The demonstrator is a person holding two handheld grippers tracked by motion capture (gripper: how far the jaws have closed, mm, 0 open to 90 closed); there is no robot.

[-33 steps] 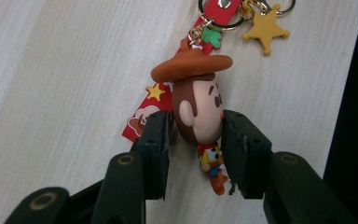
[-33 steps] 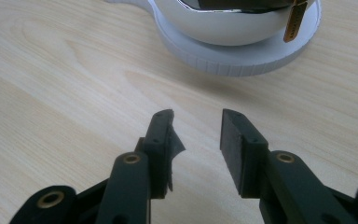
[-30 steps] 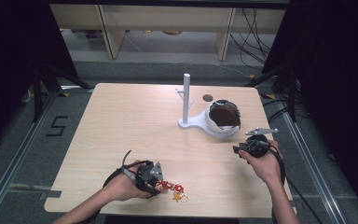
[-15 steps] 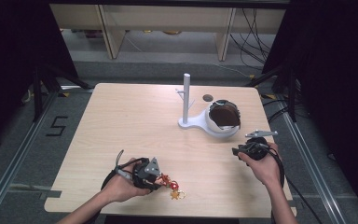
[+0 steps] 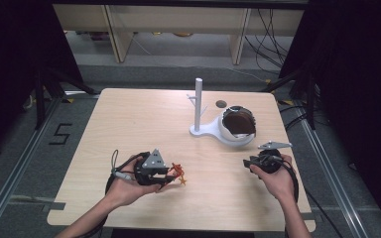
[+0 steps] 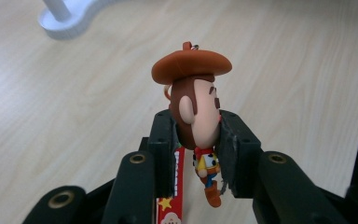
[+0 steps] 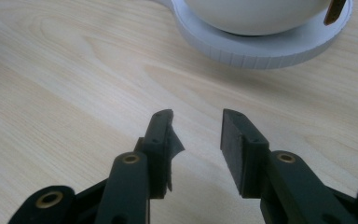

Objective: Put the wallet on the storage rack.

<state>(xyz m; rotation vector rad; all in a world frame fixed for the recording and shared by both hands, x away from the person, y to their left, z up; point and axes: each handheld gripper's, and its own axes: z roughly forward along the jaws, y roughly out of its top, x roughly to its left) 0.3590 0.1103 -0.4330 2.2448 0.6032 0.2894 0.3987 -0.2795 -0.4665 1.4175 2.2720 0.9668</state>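
Two grippers over a light wooden table, one per hand. Left gripper is clenched on a small cowboy figurine: jaws pinch its head from both sides, brown hat on top with a metal ring at the crown, little body hanging down between the jaws, a red strap with a star print beside it. In the high view the figurine sits at the tip of the left gripper, near the table's front edge, well apart from the white stand and to its front-left. Left hand wraps the gripper body. Right gripper is released, jaws apart with nothing between them, just in front of the stand's round base. Right hand holds it front-right of the stand. Stand has an upright post and a white bowl with a dark inside.
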